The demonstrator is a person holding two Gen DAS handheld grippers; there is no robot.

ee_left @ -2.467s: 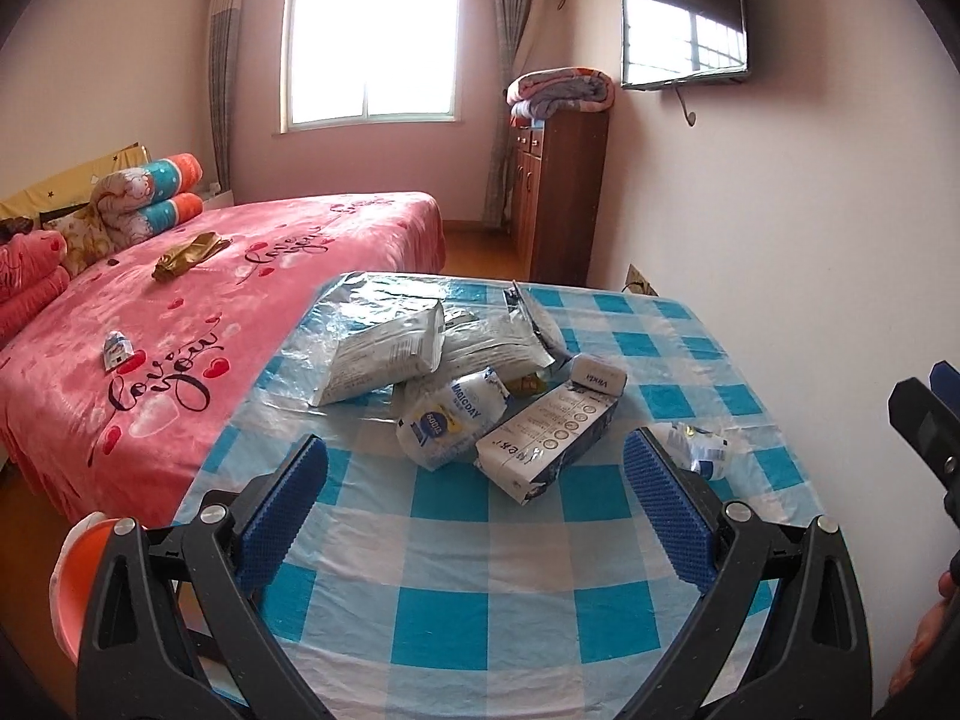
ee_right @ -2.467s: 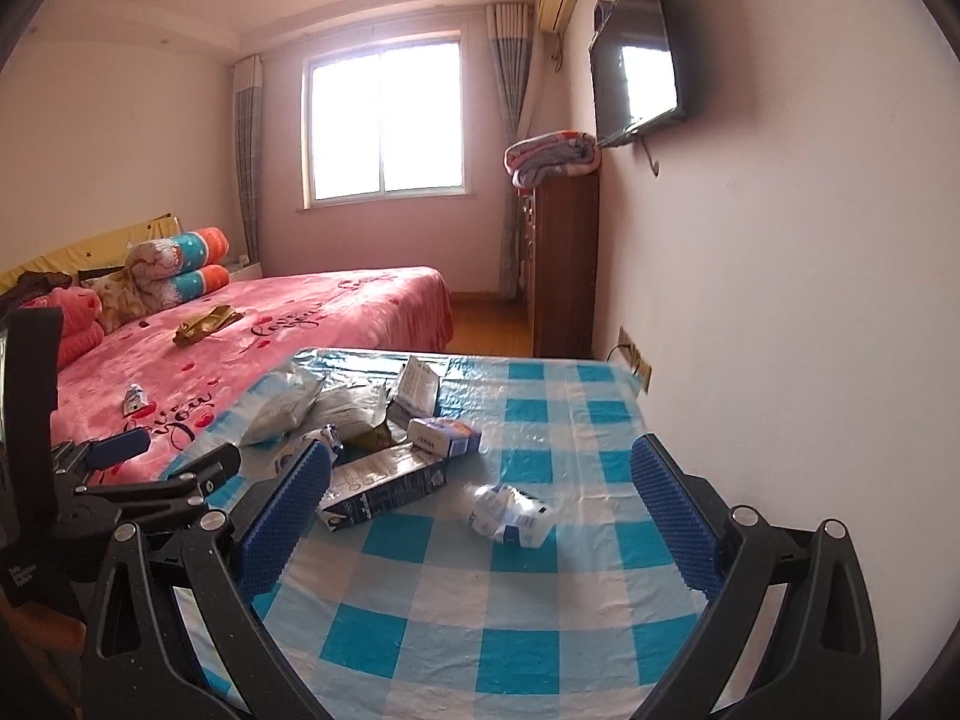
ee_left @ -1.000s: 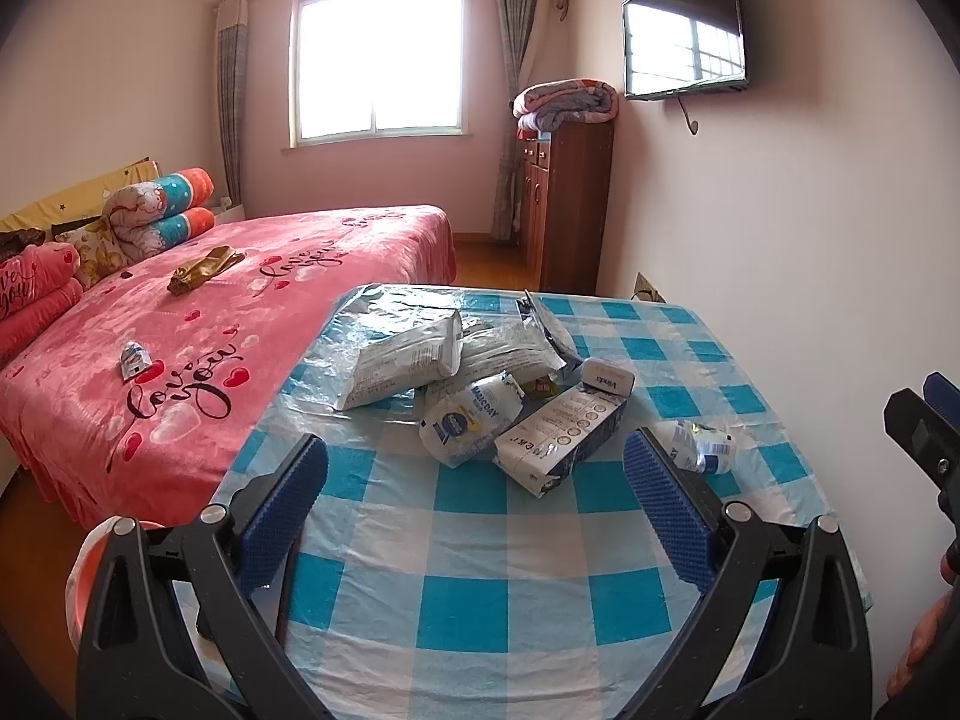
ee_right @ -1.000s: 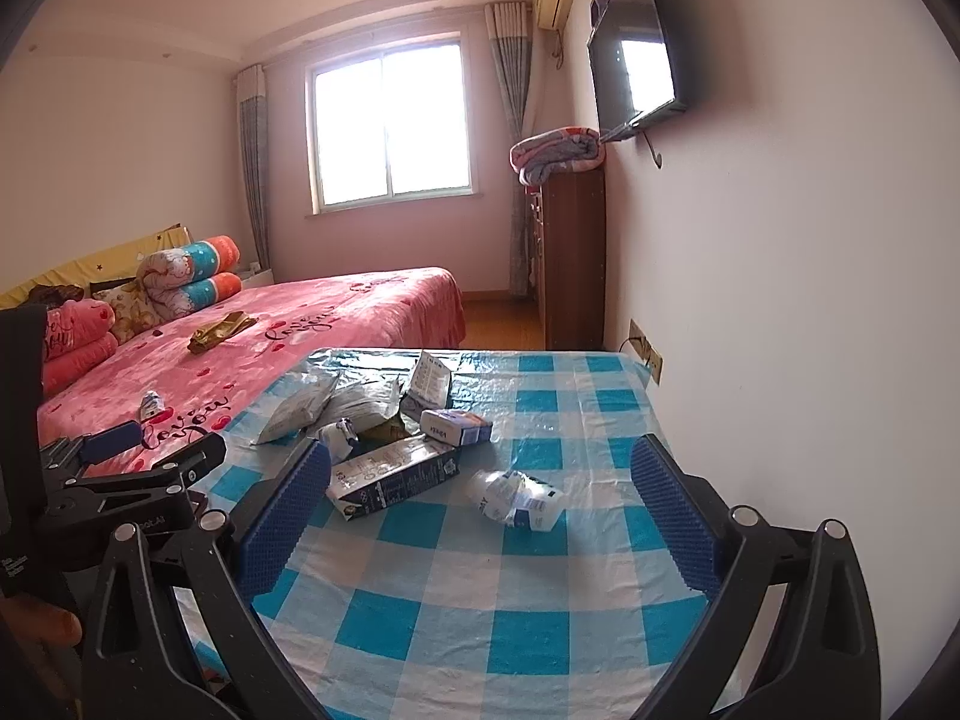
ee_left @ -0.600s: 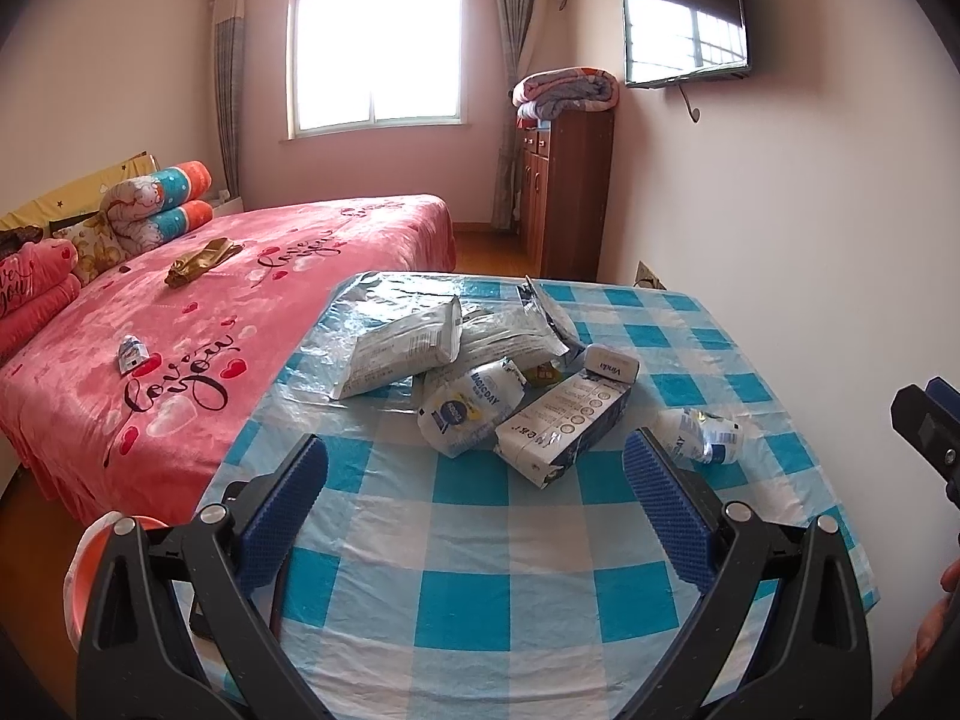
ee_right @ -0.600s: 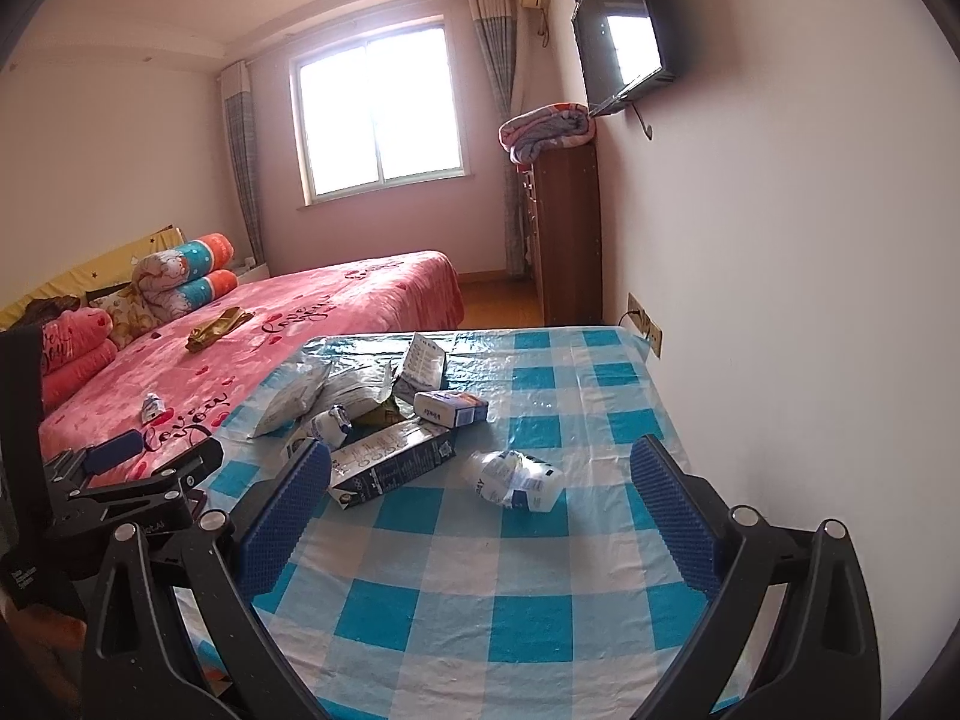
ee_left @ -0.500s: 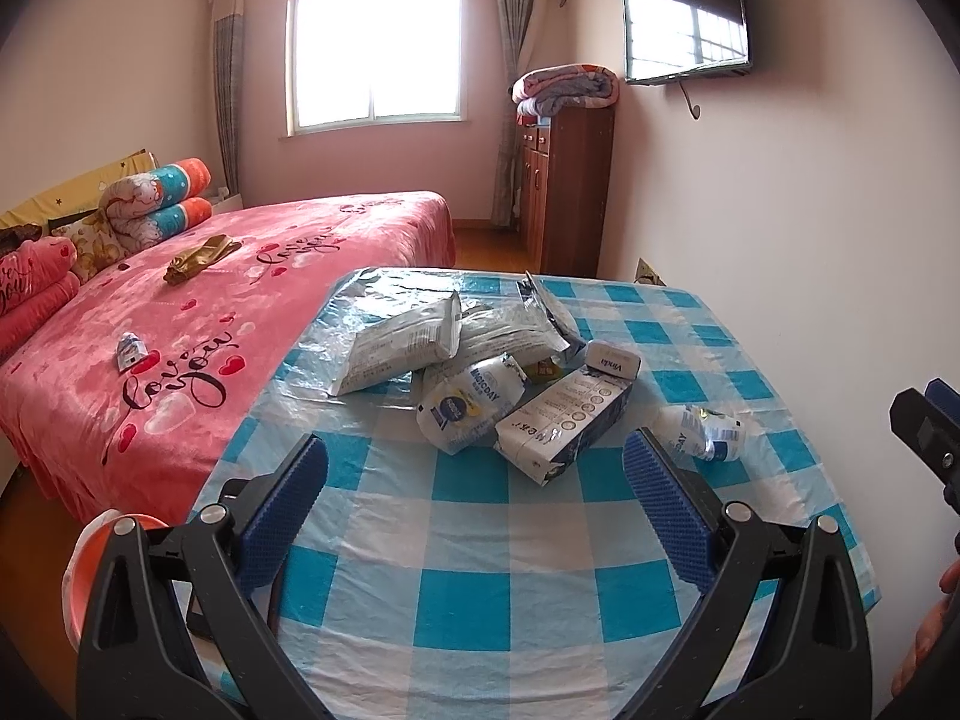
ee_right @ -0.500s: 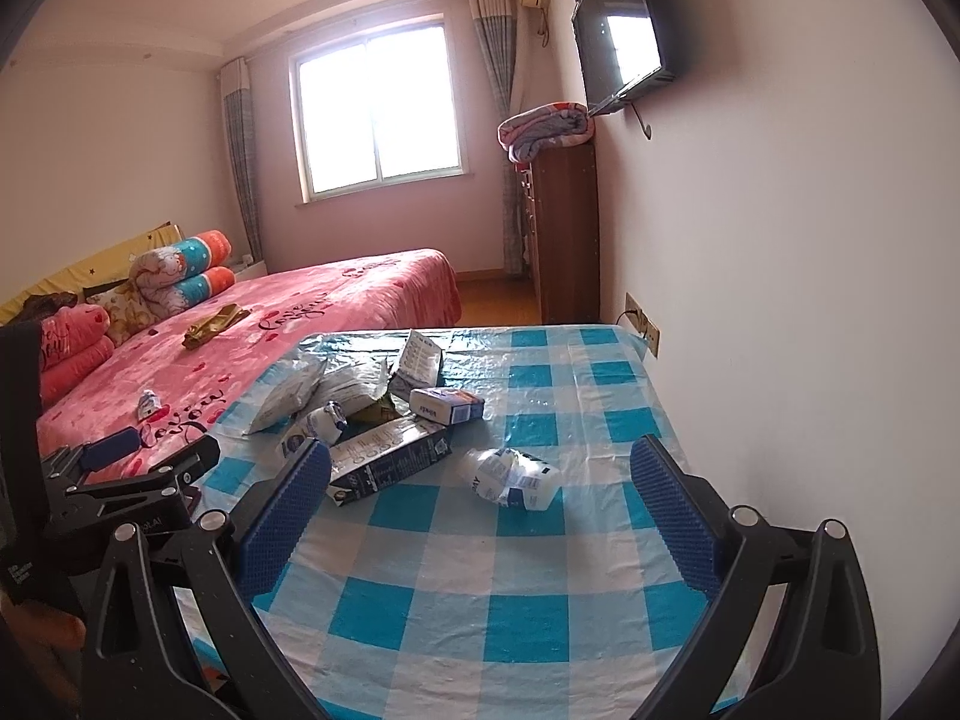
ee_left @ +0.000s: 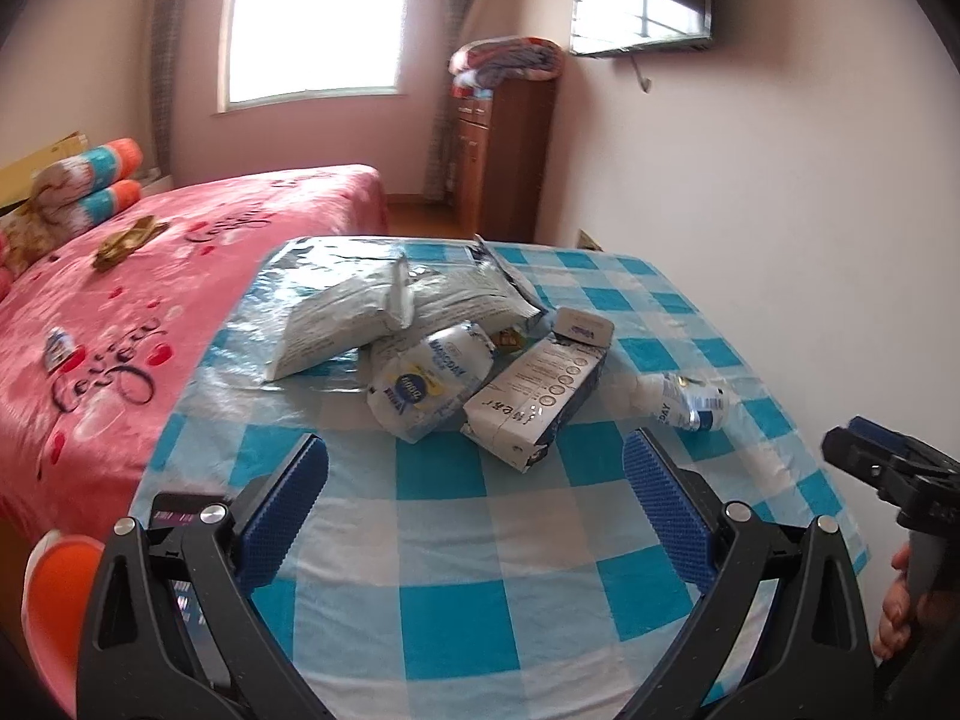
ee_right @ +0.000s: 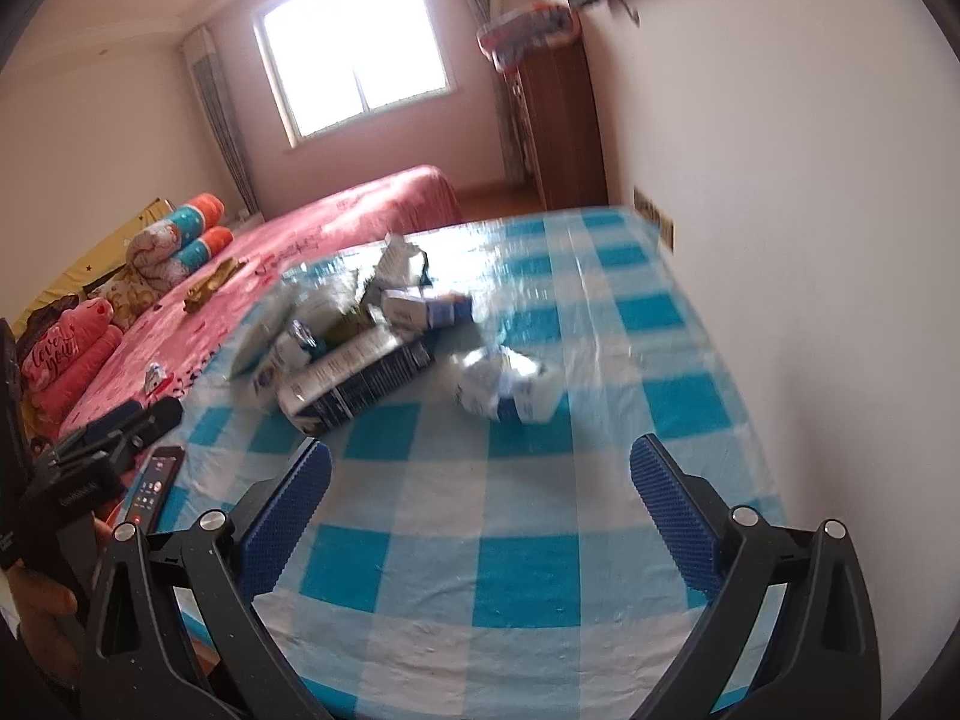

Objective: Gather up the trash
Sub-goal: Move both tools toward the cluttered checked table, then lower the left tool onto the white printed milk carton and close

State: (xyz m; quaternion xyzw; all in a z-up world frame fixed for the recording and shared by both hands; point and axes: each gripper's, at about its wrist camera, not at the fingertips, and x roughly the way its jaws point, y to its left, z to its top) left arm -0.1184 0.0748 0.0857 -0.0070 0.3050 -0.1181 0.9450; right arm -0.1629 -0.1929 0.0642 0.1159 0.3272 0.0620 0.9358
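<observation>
Trash lies heaped on a blue-and-white checked table (ee_left: pixel 456 540): a white milk carton (ee_left: pixel 537 396), a crumpled white-blue pouch (ee_left: pixel 429 384), silver-white bags (ee_left: pixel 342 324), a small white box (ee_left: pixel 582 327) and a crushed wrapper (ee_left: pixel 690 402). My left gripper (ee_left: pixel 474 492) is open, just short of the carton. My right gripper (ee_right: pixel 480 492) is open over the table, with the crushed wrapper (ee_right: pixel 504 387) and the carton (ee_right: pixel 354 378) ahead of it. Both hold nothing.
A pink bed (ee_left: pixel 150 276) stands left of the table, with a small wrapper (ee_left: pixel 58 347) and a gold item (ee_left: pixel 123 240) on it. An orange bin (ee_left: pixel 54 606) sits low left. The wall (ee_left: pixel 780 180) runs along the table's right side. A phone (ee_right: pixel 153 483) is mounted near the left gripper.
Both grippers have moved forward and lower toward the trash pile. The right view has tilted and is blurred with motion. Both stay open.
</observation>
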